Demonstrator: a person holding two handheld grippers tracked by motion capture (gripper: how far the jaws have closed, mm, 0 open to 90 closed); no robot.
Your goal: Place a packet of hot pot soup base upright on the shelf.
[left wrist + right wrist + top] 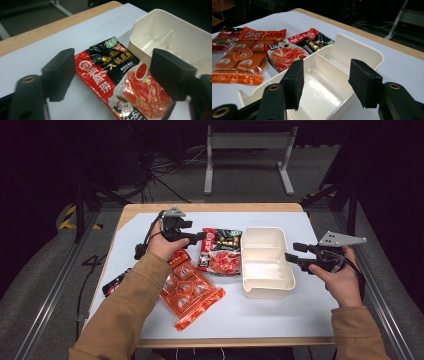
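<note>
So on the far left of the surface [125,320] in the high view there's a small dark packet [116,281] poking out next to the person's left sleeve [127,305]; it's too small to read. Right beside it sits an orange snack pack [192,295] with round pieces showing through the plastic, lying flat and partly under that forearm.

Next over is the left tool [200,237], held just above the top left corner of the red and black hotpot pouch [220,251]. In the left gripper view its jaws stand apart with the pouch [120,80] lying flat between and beyond them, and neither jaw is pressing on it, so that tool is open and holding nothing. The pouch rests on the white sheet that covers the surface, its right edge just beside the cream tray [267,290], maybe touching; hard to tell.

The tray has a divider across the middle and both compartments look bare inside. From the right gripper view you can see the tray [362,47] straight ahead, with the pouch [294,50] and the orange pack [242,62] lined up behind its far wall.

Furthest right is the right tool [289,256], at the tray's right rim. Its jaws are spread wide, hanging over the rim of the near compartment, not clamped on anything.
</note>
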